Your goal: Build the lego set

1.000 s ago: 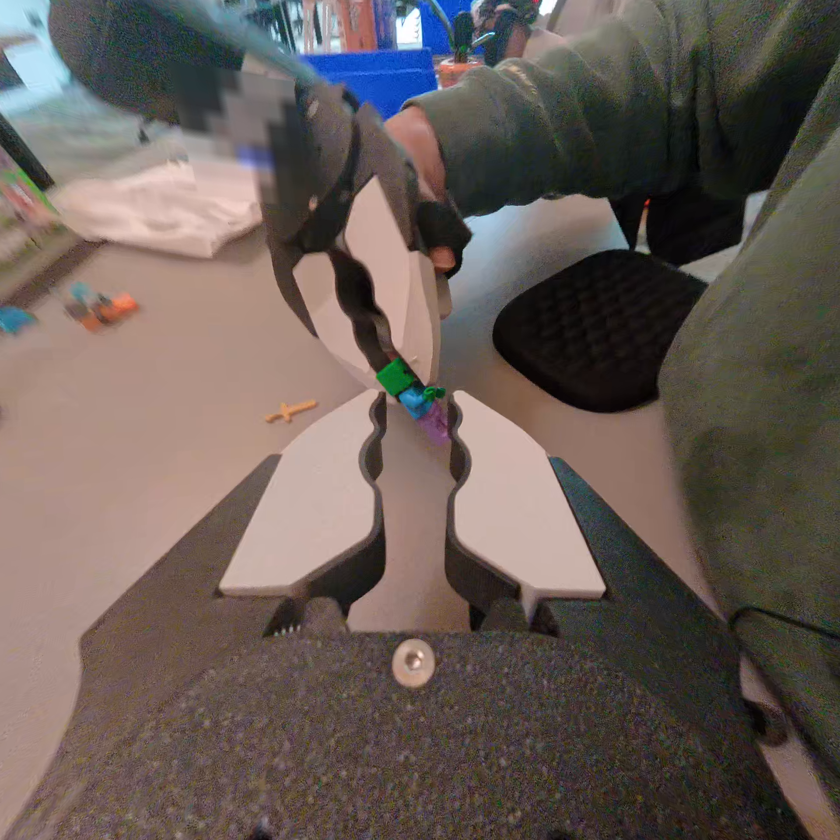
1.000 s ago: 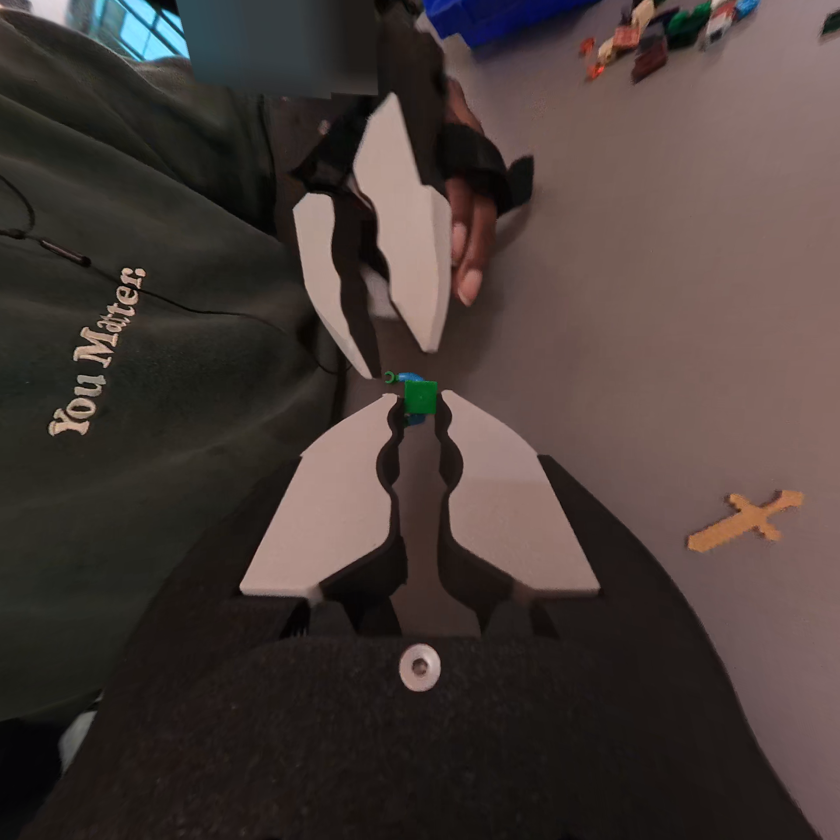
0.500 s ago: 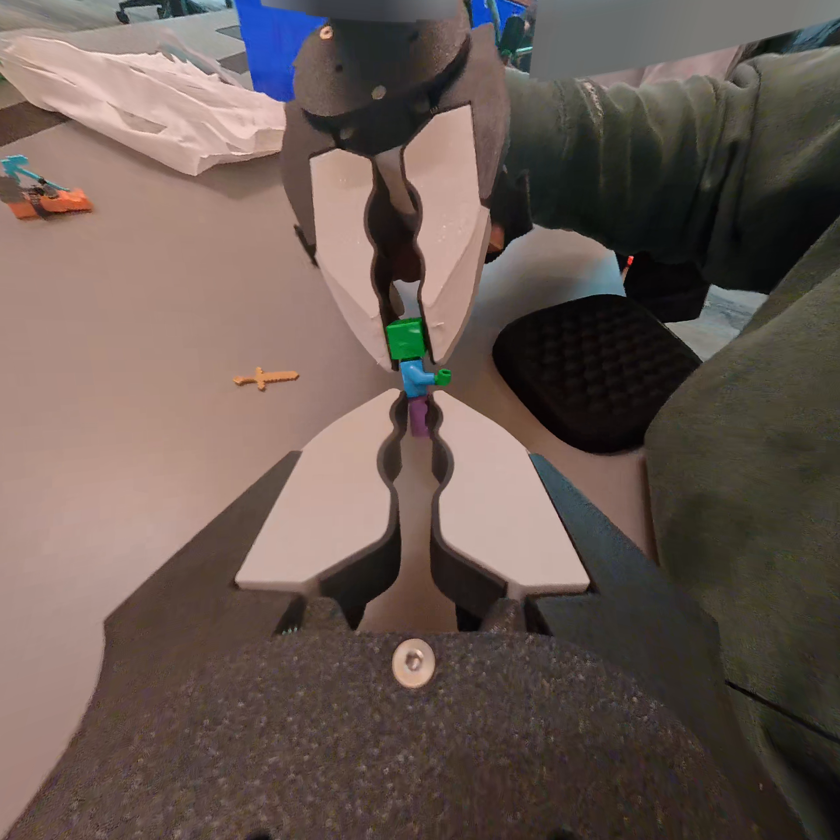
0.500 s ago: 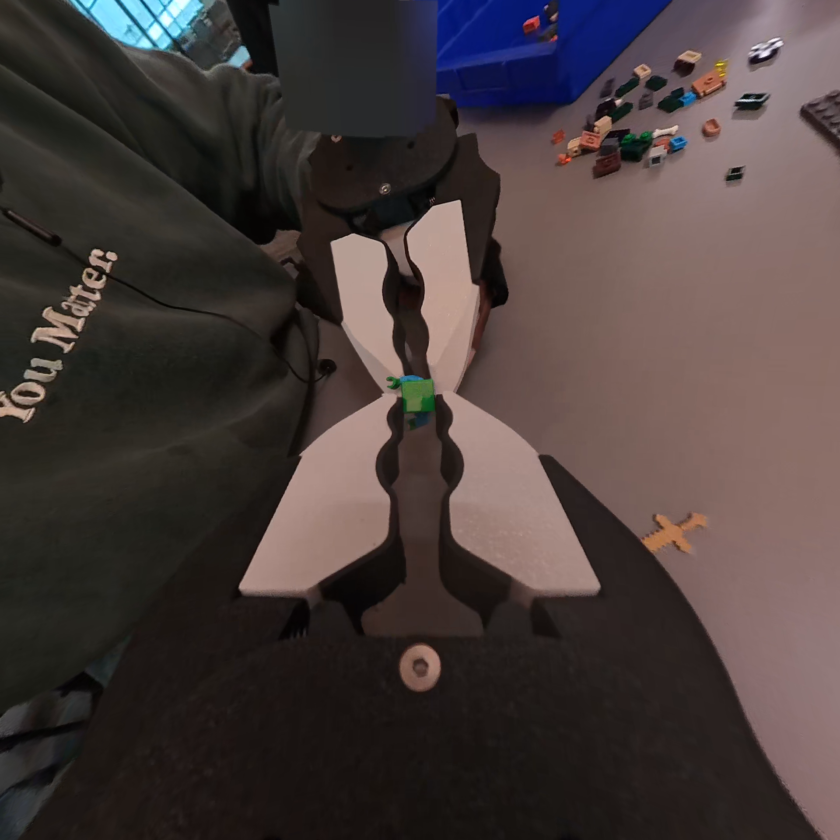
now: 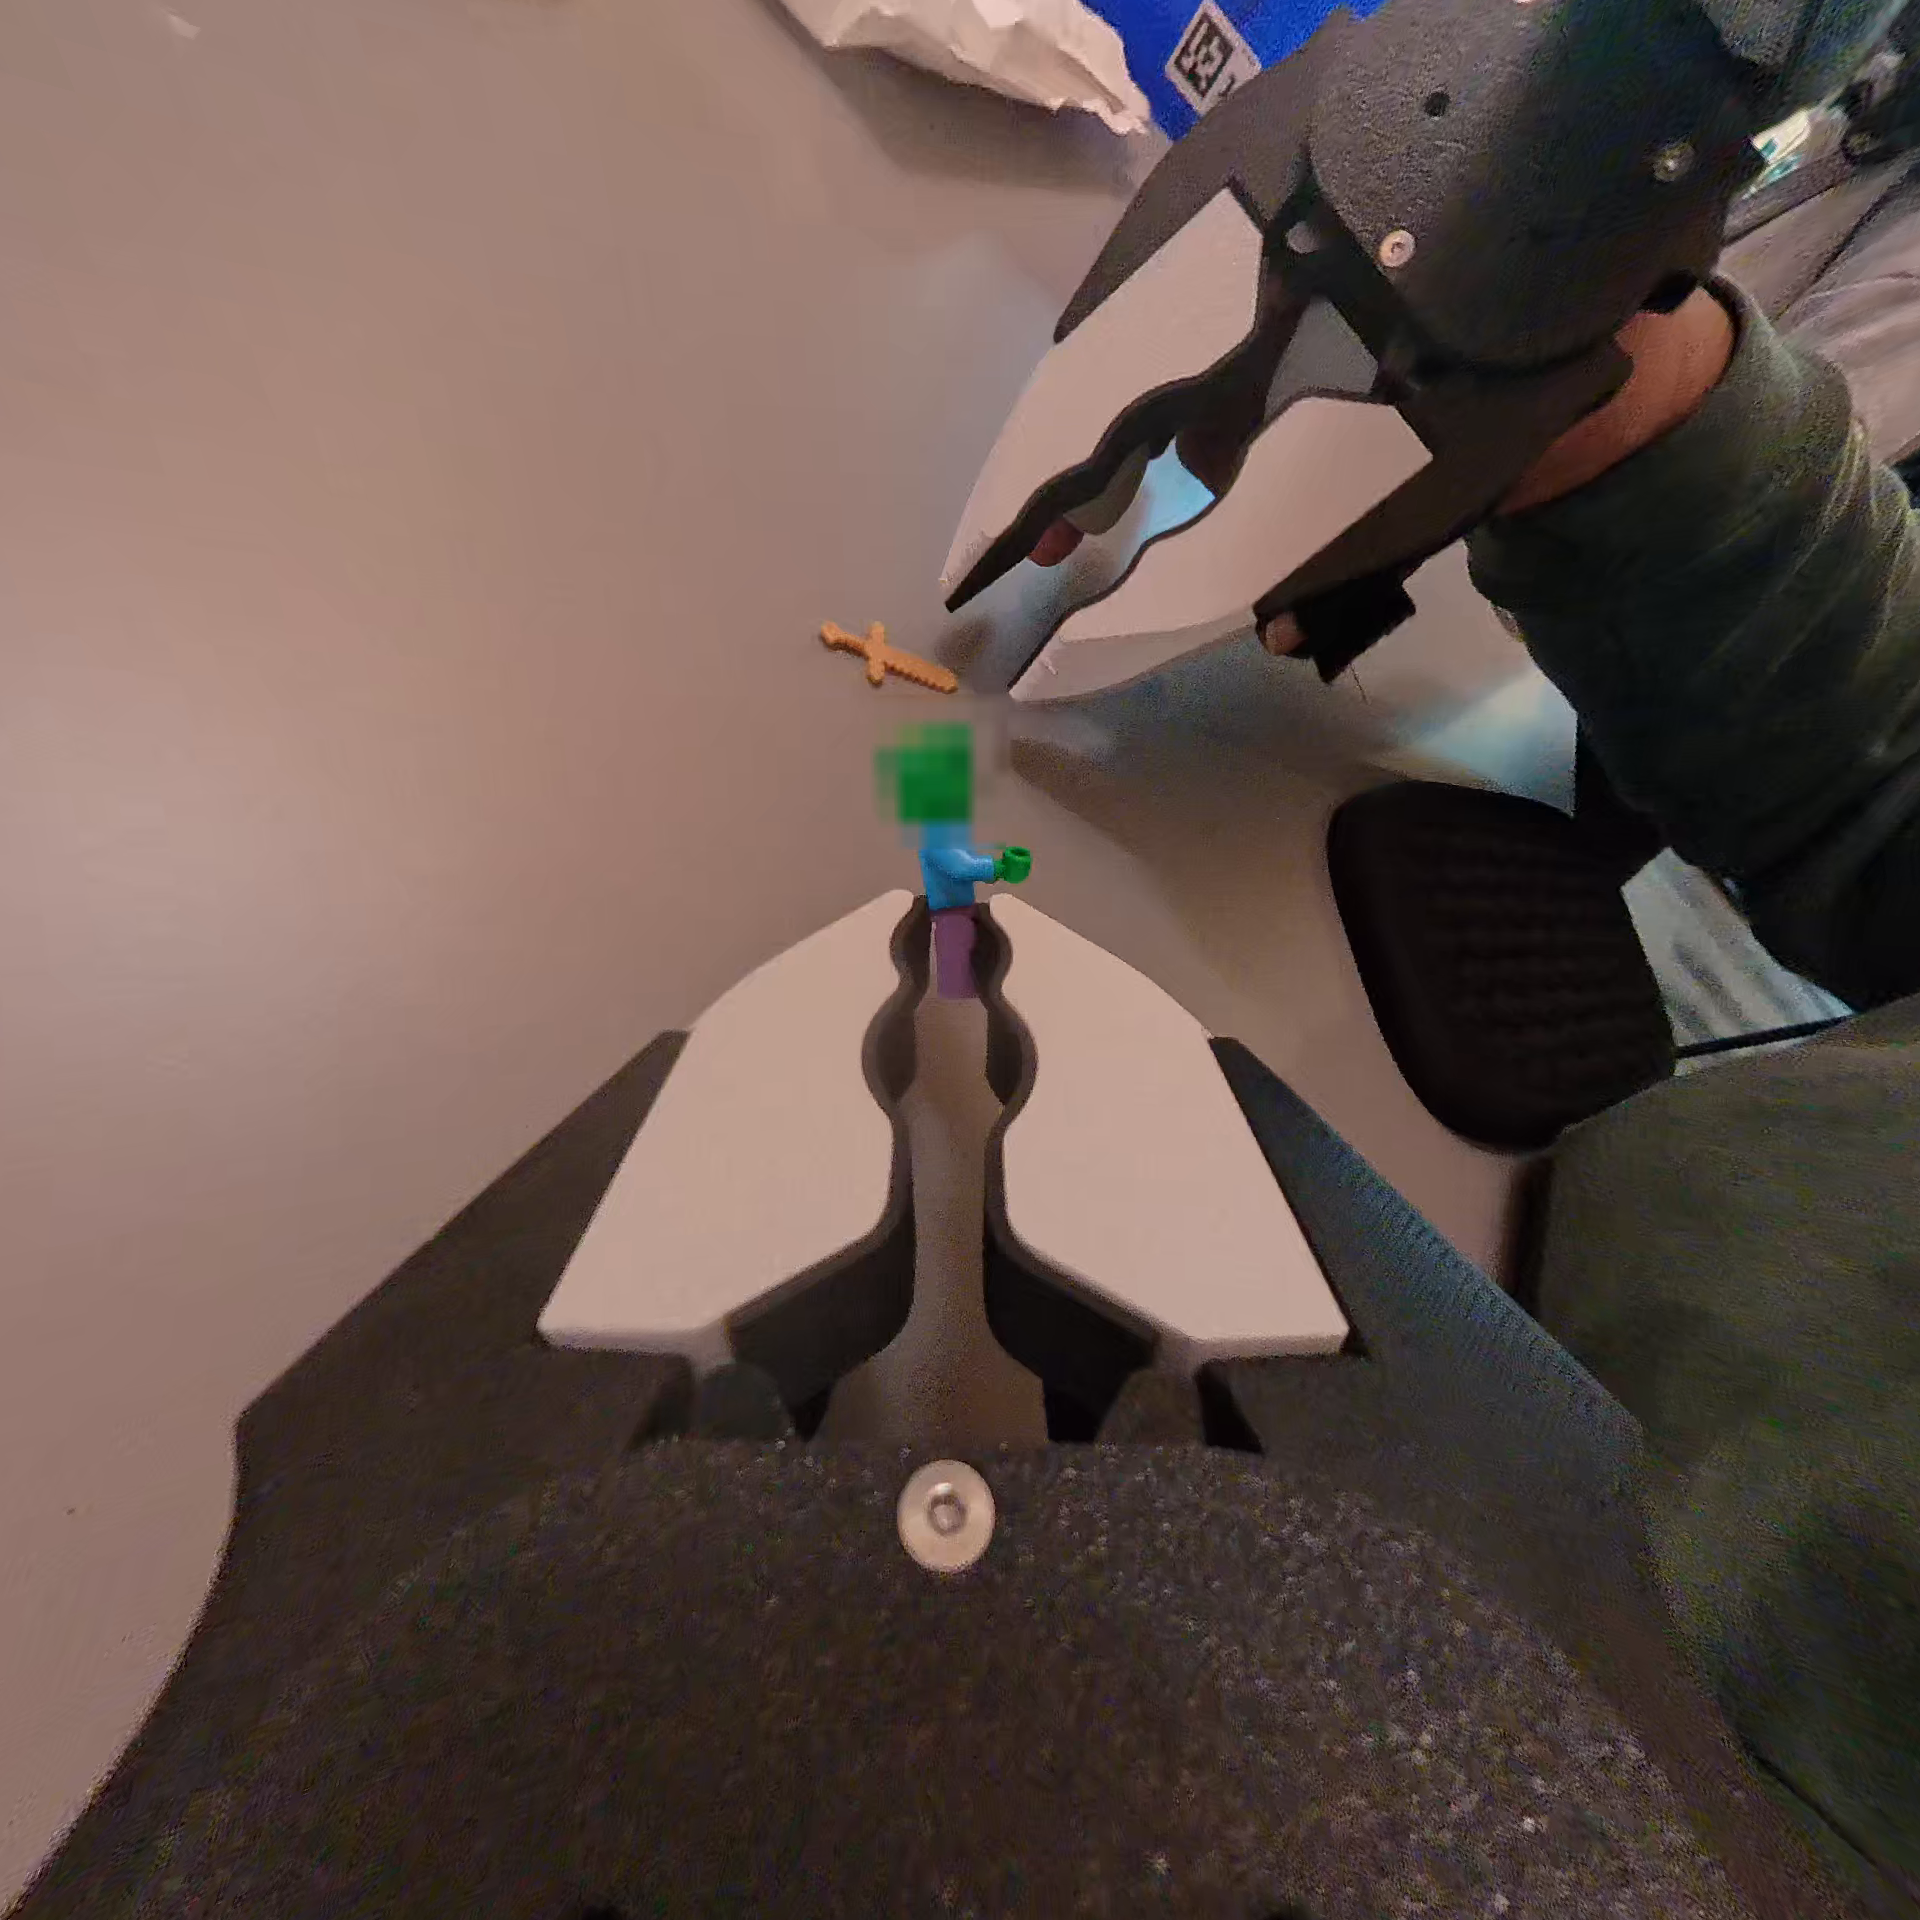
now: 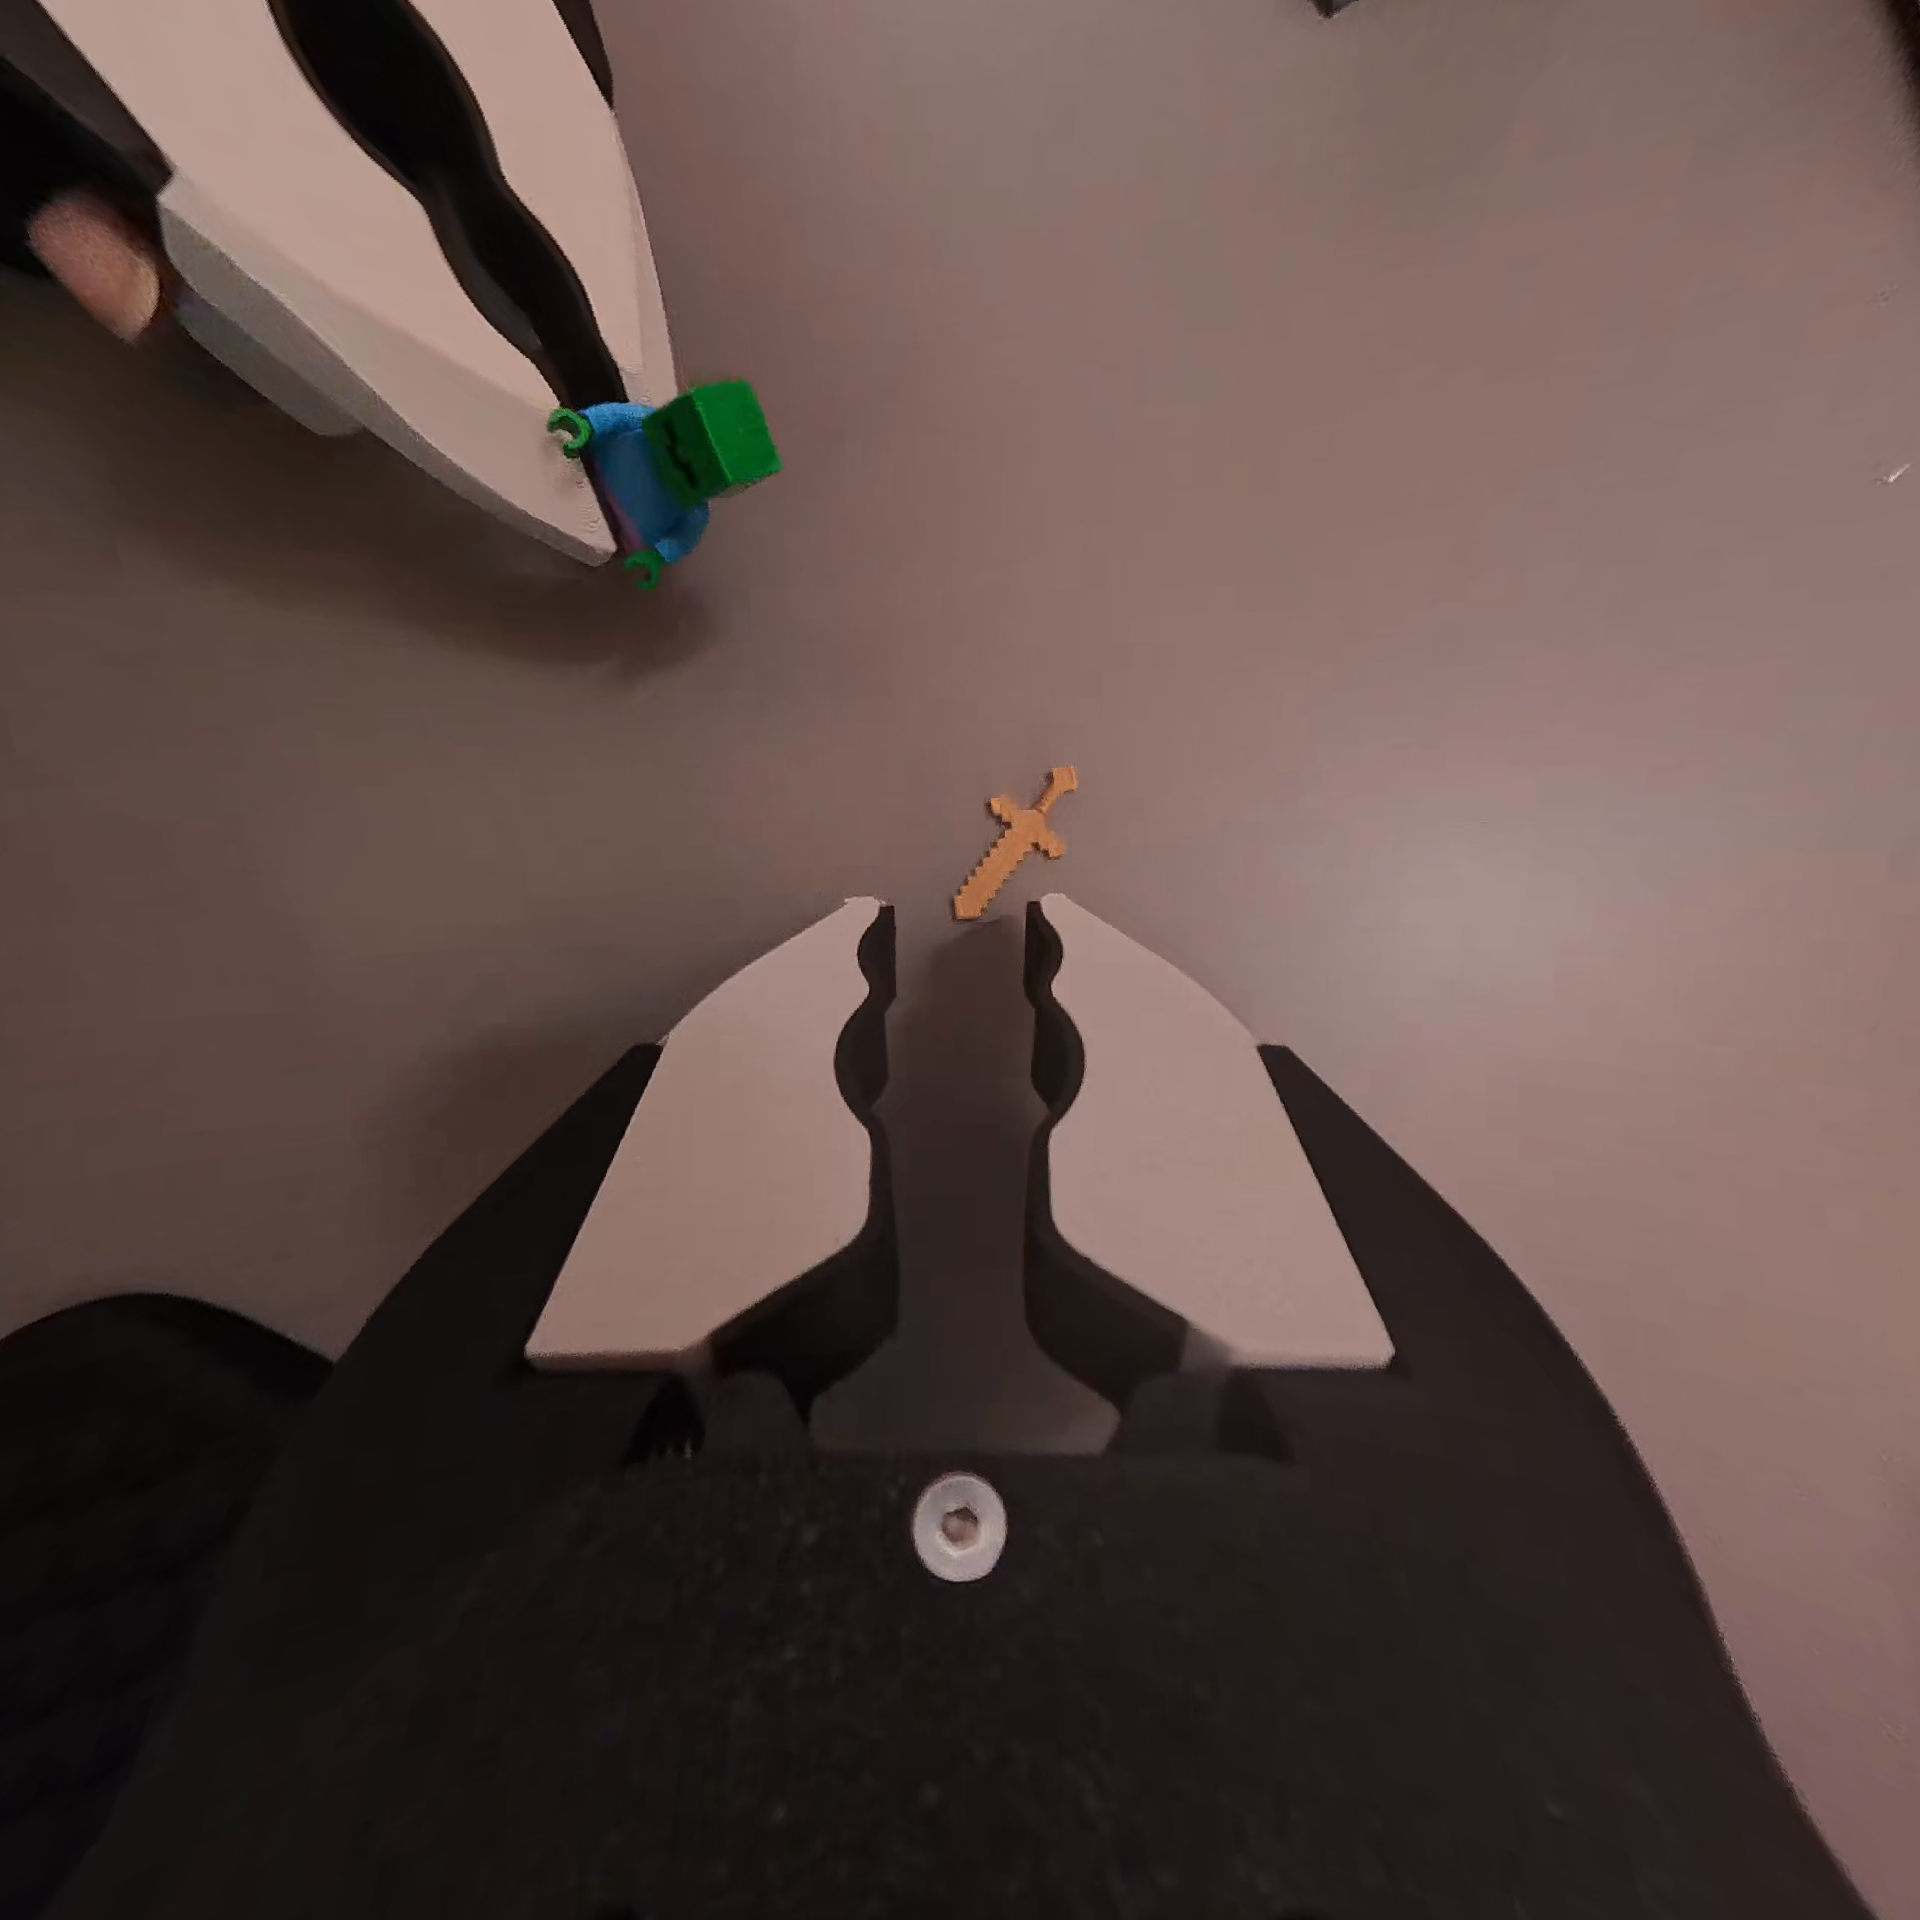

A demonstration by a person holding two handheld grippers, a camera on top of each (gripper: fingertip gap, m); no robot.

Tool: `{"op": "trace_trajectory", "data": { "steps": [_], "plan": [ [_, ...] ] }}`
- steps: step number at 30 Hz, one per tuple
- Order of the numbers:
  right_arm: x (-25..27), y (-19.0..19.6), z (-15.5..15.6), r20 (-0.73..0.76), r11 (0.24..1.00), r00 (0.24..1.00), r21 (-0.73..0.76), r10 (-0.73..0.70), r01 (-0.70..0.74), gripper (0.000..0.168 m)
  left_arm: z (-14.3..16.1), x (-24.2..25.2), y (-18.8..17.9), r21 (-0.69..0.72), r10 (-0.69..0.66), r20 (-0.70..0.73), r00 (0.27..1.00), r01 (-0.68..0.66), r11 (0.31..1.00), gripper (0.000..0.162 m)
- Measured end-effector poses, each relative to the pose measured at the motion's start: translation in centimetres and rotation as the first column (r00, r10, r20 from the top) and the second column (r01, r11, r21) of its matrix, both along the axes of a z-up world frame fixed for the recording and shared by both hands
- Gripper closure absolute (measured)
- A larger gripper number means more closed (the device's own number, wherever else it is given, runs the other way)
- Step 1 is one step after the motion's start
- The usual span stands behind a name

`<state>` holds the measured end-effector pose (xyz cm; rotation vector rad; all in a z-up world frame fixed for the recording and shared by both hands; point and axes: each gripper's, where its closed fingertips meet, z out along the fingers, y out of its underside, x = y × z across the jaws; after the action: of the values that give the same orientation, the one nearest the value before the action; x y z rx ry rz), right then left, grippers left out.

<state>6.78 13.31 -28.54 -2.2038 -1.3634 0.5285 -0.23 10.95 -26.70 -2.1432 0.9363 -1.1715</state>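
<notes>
My left gripper [image 5: 954,906] is shut on the purple legs of a minifigure [image 5: 951,868] with a green block head, a blue torso and green hands. It holds the figure upright above the grey table [image 5: 416,520]. A gold sword [image 5: 885,657] lies flat on the table just beyond. My right gripper [image 6: 958,912] is open and empty, low over the table, and the blade tip of the sword [image 6: 1023,842] reaches just between its fingertips. The right gripper [image 5: 982,649] also shows in the left wrist view, and the left gripper [image 6: 629,468] with the minifigure [image 6: 675,468] shows in the right wrist view.
White crumpled paper [image 5: 966,42] and a blue bin [image 5: 1195,62] sit at the table's far edge. A black mesh chair seat [image 5: 1496,956] lies to the right, off the table. A person's green sleeve [image 5: 1714,582] is behind the right gripper. About 8 cm separates my left fingertips from my right.
My right gripper let go of the minifigure's head, opened, and moved down to the gold sword. My left gripper kept the figure by its legs.
</notes>
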Motion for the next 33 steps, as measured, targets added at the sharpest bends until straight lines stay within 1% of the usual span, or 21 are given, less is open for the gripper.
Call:
{"op": "trace_trajectory", "data": {
  "steps": [4, 5, 7, 10, 12, 13, 14, 17, 19, 21, 24, 28, 33],
  "plan": [
    [-0.9, 0.2, -0.1, 0.008, 1.0, 1.0, 0.009, 0.003, -0.003, 0.144, -0.1, 0.2, 0.1, -0.06, 0.004, 0.015, 1.0, -0.003, 0.998, 0.154],
    [-1.4, 0.1, 0.2, -0.02, 1.0, 1.0, 0.005, 0.014, -0.014, 0.144, 0.0, 0.3, 0.0, -0.067, 0.002, 0.029, 1.0, 0.0, 0.998, 0.154],
    [-2.9, -0.4, 1.6, -0.136, 0.998, 0.99, -0.035, 0.04, -0.046, 0.144, 0.2, 0.6, -0.2, -0.066, -0.013, 0.04, 0.999, 0.016, 0.998, 0.154],
    [-4.6, -1.2, 3.5, -0.287, 0.989, 0.955, -0.1, 0.074, -0.107, 0.14, 0.7, 1.0, -0.7, -0.026, -0.058, 0.062, 0.996, 0.059, 0.998, 0.154],
    [-5.6, -1.9, 4.4, -0.361, 0.977, 0.927, -0.137, 0.105, -0.164, 0.14, 1.1, 1.4, -1.1, 0.012, -0.094, 0.078, 0.993, 0.093, 0.996, 0.154],
    [-5.9, -2.2, 4.7, -0.384, 0.971, 0.915, -0.148, 0.121, -0.19, 0.149, 1.4, 1.6, -1.3, 0.032, -0.109, 0.088, 0.99, 0.106, 0.994, 0.154],
    [-6.1, -2.3, 4.9, -0.388, 0.967, 0.911, -0.148, 0.136, -0.208, 0.152, 1.4, 1.7, -1.6, 0.047, -0.126, 0.082, 0.989, 0.123, 0.991, 0.154],
    [-5.8, -1.9, 4.9, -0.355, 0.966, 0.92, -0.129, 0.168, -0.226, 0.154, 1.4, 1.5, -1.2, 0.085, -0.11, 0.065, 0.992, 0.105, 0.991, 0.154],
    [-5.4, -0.6, 4.7, -0.288, 0.979, 0.943, -0.07, 0.165, -0.193, 0.154, 1.3, 1.1, -0.4, 0.104, -0.072, 0.033, 0.997, 0.068, 0.992, 0.139],
    [-4.8, 0.9, 4.2, -0.177, 0.985, 0.968, 0.028, 0.175, -0.173, 0.154, 1.1, 0.5, 0.6, 0.144, -0.025, -0.004, 1.0, 0.026, 0.989, 0.134],
    [-4.5, 2.5, 3.3, -0.032, 0.976, 0.982, 0.119, 0.187, -0.182, 0.154, 1.0, 0.0, 1.1, 0.181, 0.006, -0.031, 1.0, 0.0, 0.983, 0.134],
    [-4.7, 3.3, 2.3, 0.091, 0.96, 0.972, 0.16, 0.218, -0.23, 0.153, 1.0, -0.1, 1.2, 0.213, 0.017, -0.048, 0.999, -0.006, 0.977, 0.134],
    [-5.0, 3.4, 1.9, 0.136, 0.951, 0.962, 0.172, 0.236, -0.258, 0.153, 1.0, -0.4, 1.3, 0.224, 0.025, -0.049, 0.998, -0.013, 0.975, 0.135]
  ]
}}
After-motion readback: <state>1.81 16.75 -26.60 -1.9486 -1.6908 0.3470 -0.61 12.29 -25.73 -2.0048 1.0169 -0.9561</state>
